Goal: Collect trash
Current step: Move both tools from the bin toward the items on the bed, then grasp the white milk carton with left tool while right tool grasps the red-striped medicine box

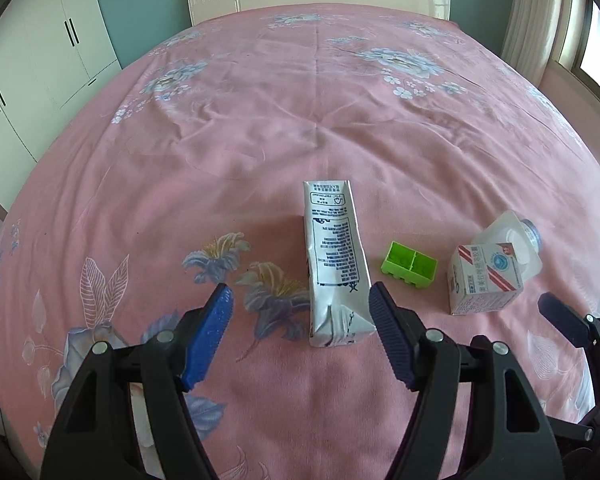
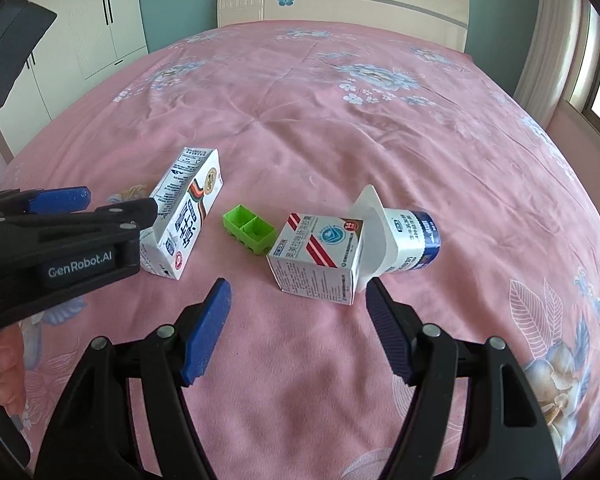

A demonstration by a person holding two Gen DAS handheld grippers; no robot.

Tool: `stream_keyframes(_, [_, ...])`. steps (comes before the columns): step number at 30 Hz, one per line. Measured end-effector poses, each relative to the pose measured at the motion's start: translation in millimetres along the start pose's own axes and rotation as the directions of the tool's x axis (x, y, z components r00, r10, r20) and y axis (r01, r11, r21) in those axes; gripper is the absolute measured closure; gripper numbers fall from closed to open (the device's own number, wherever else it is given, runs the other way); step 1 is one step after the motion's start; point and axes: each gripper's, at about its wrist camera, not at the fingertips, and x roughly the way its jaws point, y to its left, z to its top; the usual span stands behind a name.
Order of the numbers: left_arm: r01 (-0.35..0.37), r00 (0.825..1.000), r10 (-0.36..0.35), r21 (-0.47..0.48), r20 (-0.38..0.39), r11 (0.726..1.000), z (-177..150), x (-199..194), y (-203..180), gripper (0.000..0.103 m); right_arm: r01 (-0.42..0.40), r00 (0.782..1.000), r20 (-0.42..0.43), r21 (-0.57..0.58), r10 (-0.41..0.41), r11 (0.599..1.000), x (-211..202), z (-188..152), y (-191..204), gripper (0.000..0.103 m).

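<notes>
We're over a pink floral bed (image 1: 260,120), headboard at the far edge, and all the trash sits near the foot edge, w/ nothing bagged or binned that we can see. No bin in either view, so we can't tell where things go.

Biggest piece: the tall milk carton (image 1: 336,264) lying flat, its folded end toward us. Right of it, the short carton (image 2: 316,256) on its side, touching a yogurt cup (image 2: 404,236) also tipped over, lid flap up against the carton. Smallest is the green tray (image 2: 249,233), two compartments, btwn the two cartons and apart from both.

Left gripper (image 1: 300,300) has jaws spread wide, the right pad just beside the milk carton's near end, the left pad well off it. We judge this as the approach for a first pick: not gripped yet. Next we'd push fwd so the carton sits btwn the pads, then close across its narrow sides; it's thin card and may crush or slide on the soft cover.

Right gripper (image 2: 296,292) also spread, empty, near the short carton, prob. next in line.
</notes>
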Motion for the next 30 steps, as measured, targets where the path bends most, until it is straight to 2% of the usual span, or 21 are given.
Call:
stream_keyframes(4, [-0.037, 0.999, 0.037, 0.005, -0.008, 0.999, 9, 27, -4, 0.028, 0.026, 0.999, -0.034, 0.018, -0.026, 0.999, 32, 8, -2, 0.033])
stream_keyframes(8, [-0.009, 1.000, 0.010, -0.023, 0.012, 1.000, 18, 39, -7, 0.028, 0.033, 0.997, -0.075, 0.057, -0.028, 0.998, 61, 14, -9, 0.033])
stream_keyframes(11, [0.008, 1.000, -0.008, -0.007, 0.004, 1.000, 23, 44, -16, 0.028, 0.031, 0.996, -0.081, 0.080, -0.024, 0.996, 74, 18, -14, 0.033])
stream_keyframes(13, [0.035, 0.999, -0.035, 0.025, 0.031, 0.999, 24, 41, -25, 0.028, 0.031, 0.997, -0.075, 0.079, -0.025, 0.996, 76, 21, -14, 0.033])
stream_keyframes(15, [-0.011, 1.000, 0.009, 0.059, 0.024, 0.998, 24, 47, -33, 0.026, 0.035, 0.997, -0.066, 0.074, -0.030, 0.997, 77, 23, -14, 0.041])
stream_keyframes(16, [-0.011, 1.000, 0.011, 0.068, 0.008, 0.998, 24, 52, -35, 0.026, 0.035, 0.997, -0.069, 0.075, -0.029, 0.997, 78, 24, -16, 0.046])
stream_keyframes(20, [0.004, 1.000, -0.003, 0.054, -0.013, 0.999, 25, 61, -34, 0.023, 0.019, 0.998, -0.064, 0.074, -0.014, 0.997, 78, 24, -19, 0.046])
stream_keyframes(23, [-0.015, 1.000, 0.016, 0.053, -0.020, 0.999, 26, 65, -32, 0.020, 0.016, 0.998, -0.059, 0.065, -0.012, 0.998, 78, 23, -20, 0.046])
stream_keyframes(27, [0.009, 0.999, -0.008, 0.025, -0.037, 1.000, 25, 70, -21, 0.017, 0.006, 0.998, -0.055, 0.065, -0.002, 0.998, 77, 20, -22, 0.046])
stream_keyframes(30, [0.054, 0.996, -0.054, -0.009, -0.066, 0.998, 24, 77, -12, 0.018, 0.006, 0.999, -0.054, 0.064, -0.002, 0.998, 77, 20, -22, 0.046])
